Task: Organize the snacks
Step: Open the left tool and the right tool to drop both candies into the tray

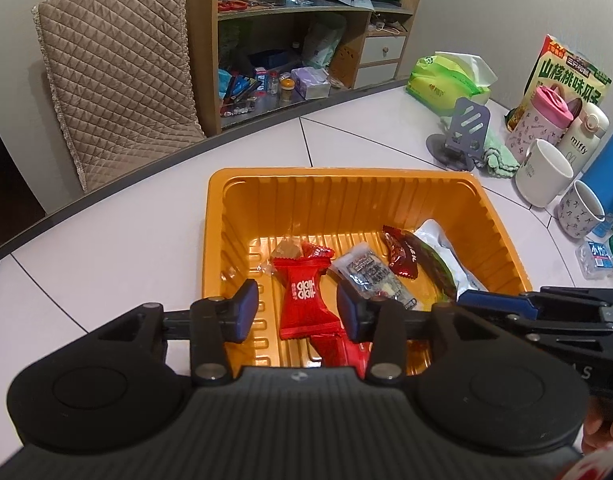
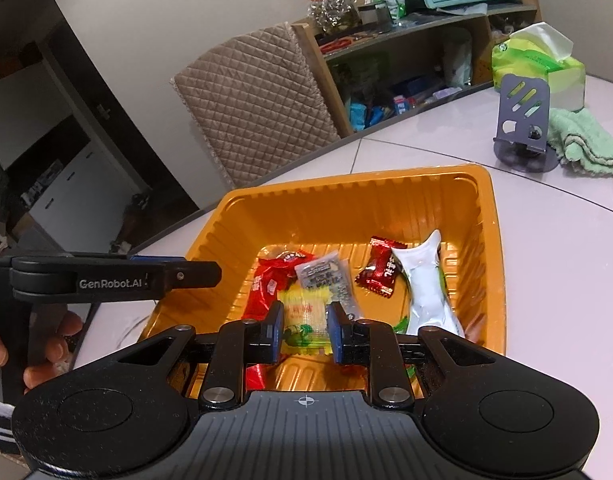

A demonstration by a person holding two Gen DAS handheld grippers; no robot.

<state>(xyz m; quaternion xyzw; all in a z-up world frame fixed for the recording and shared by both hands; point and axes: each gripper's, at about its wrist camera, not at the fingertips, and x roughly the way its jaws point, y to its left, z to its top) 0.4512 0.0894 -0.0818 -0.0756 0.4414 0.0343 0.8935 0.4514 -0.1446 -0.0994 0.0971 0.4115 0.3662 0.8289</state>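
Note:
An orange plastic tray (image 1: pixel 338 174) (image 2: pixel 346 184) sits on the white table and holds several snacks. A red snack packet (image 1: pixel 306 300) (image 2: pixel 266 292) lies on the tray floor between the pads of my left gripper (image 1: pixel 297 312). The pads stand apart from it, so the gripper is open. My right gripper (image 2: pixel 305 332) is shut on a yellow snack packet (image 2: pixel 306 316), just above the tray's near end. A silver packet (image 1: pixel 370 276) (image 2: pixel 326 276), a dark red candy (image 1: pixel 400 254) (image 2: pixel 380 272) and a white pouch (image 1: pixel 446 252) (image 2: pixel 426 292) also lie in the tray.
To the right of the tray stand a grey phone stand (image 1: pixel 464 136), a green cloth (image 2: pixel 582 140), a tissue pack (image 1: pixel 446 76), mugs (image 1: pixel 542 172) and bottles. A quilted chair (image 1: pixel 118 80) and a cluttered shelf (image 1: pixel 306 60) are beyond the table edge. A hand (image 2: pixel 46 344) holds the left gripper.

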